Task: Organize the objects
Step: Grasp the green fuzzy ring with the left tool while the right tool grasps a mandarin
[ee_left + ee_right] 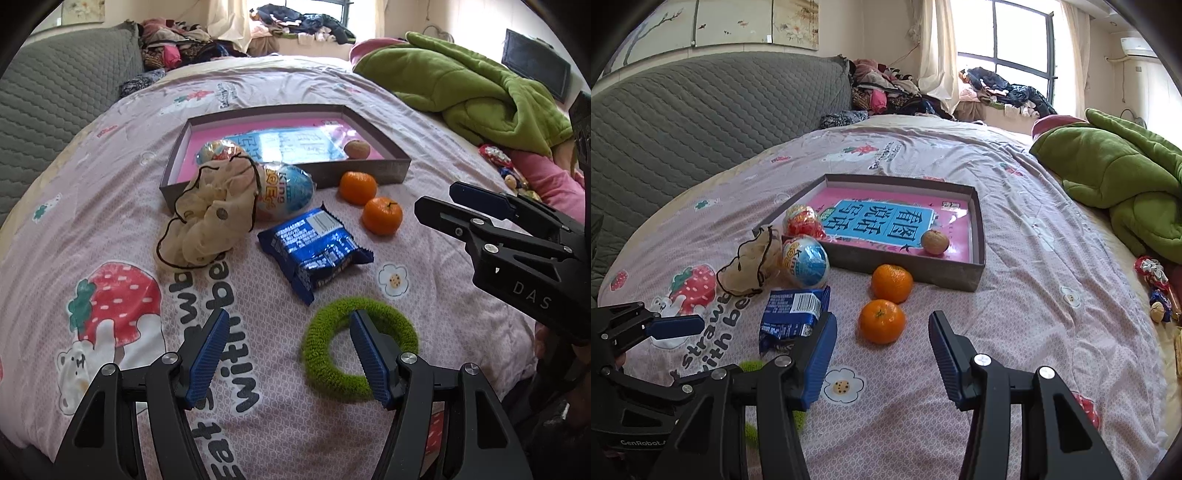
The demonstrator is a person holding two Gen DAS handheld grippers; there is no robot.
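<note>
Here, two tangerines (887,301), one box (977,236), one walnut (935,242)

A lived-in home bedroom is shown; the working surface is formed by a bed (1015,206) covered with a pink quilt printed with strawberries, bears and flowers; a grey quilted headboard (713,118) is set along one side; a crumpled green blanket (1115,173) is left on the far part of the bed; clothes (886,92) are heaped in the corner and on the window sill; a curtained window (1015,40) and a wall air conditioner (1139,46) are seen behind; painted panels (746,22) are hung above the headboard.
</note>
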